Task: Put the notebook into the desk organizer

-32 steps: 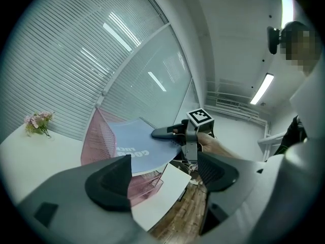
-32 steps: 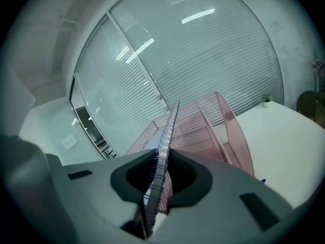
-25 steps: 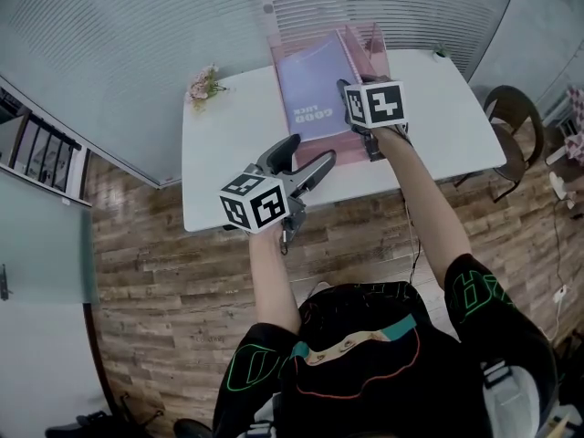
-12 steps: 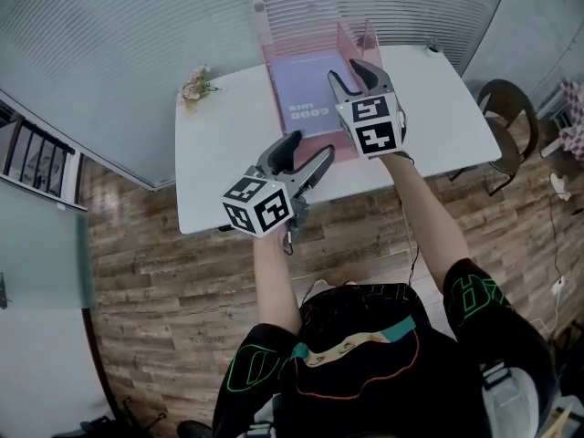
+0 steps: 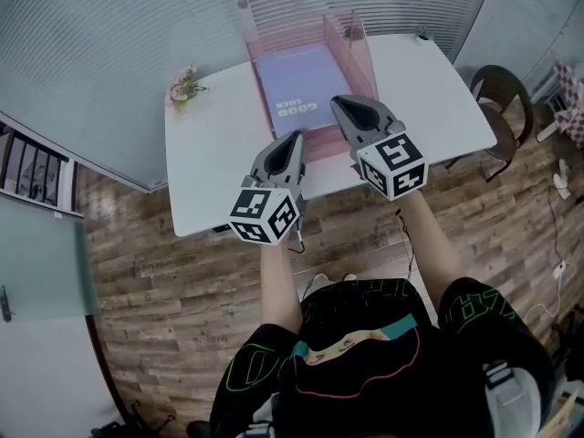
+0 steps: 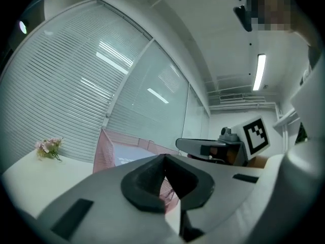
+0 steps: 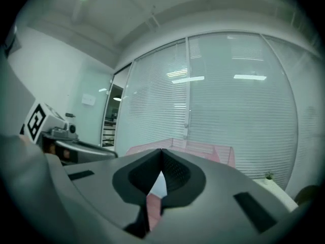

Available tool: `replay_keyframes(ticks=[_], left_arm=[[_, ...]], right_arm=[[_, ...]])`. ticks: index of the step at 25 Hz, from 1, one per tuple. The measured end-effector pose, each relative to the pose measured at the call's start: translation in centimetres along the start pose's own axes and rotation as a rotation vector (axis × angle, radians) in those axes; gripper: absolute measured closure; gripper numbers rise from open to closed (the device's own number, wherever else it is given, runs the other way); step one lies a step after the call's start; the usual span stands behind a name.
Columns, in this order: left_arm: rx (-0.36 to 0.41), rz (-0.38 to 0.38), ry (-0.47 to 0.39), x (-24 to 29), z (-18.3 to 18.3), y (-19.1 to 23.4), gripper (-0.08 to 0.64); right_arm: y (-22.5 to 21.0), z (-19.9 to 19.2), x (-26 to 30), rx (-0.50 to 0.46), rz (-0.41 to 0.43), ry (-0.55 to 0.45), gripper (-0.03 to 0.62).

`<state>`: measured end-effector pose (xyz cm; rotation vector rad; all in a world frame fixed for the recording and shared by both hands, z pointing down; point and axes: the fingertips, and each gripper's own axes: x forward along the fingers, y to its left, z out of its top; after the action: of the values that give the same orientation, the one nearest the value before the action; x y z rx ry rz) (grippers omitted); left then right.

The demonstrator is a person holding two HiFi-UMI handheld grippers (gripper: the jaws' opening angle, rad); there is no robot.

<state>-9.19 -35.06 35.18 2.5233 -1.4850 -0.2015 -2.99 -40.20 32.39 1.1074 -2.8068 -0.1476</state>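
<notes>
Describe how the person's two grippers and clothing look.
The left gripper and right gripper are grey with tapered jaws. Each carries a white cube with black square markers. The person wears a black top with green outlines on the sleeves.

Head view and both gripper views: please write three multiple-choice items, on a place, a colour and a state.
1. Where does the notebook lie?
A. on the floor
B. inside the desk organizer
C. on the chair

2. What colour is the desk organizer?
A. pink
B. green
C. black

3. How do the left gripper and the right gripper stand?
A. both open
B. both shut, empty
C. both shut on the notebook

1 B: it lies flat between the organizer's walls.
2 A: its walls are pink.
3 B: each gripper view shows jaws together, nothing between.
</notes>
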Motion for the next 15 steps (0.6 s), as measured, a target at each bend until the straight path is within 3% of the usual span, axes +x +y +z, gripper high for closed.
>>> replay_keyframes(ticks=[3, 7, 15], left_arm=[[0.012, 0.023, 0.015, -0.1, -0.7, 0.1, 0.568], [0.002, 0.047, 0.023, -0.3, -1.3, 0.6, 0.568], [-0.004, 0.081, 0.040, -1.1, -2.3, 1.3, 0.568]], right_arm=[[2.5, -1.9, -0.6, -0.042, 0.090, 0.035, 0.590], [4.3, -4.6, -0.3, -0.085, 0.121, 0.102, 0.590], [3.3, -7.7, 1.4, -0.092, 0.017, 0.181, 0.589]])
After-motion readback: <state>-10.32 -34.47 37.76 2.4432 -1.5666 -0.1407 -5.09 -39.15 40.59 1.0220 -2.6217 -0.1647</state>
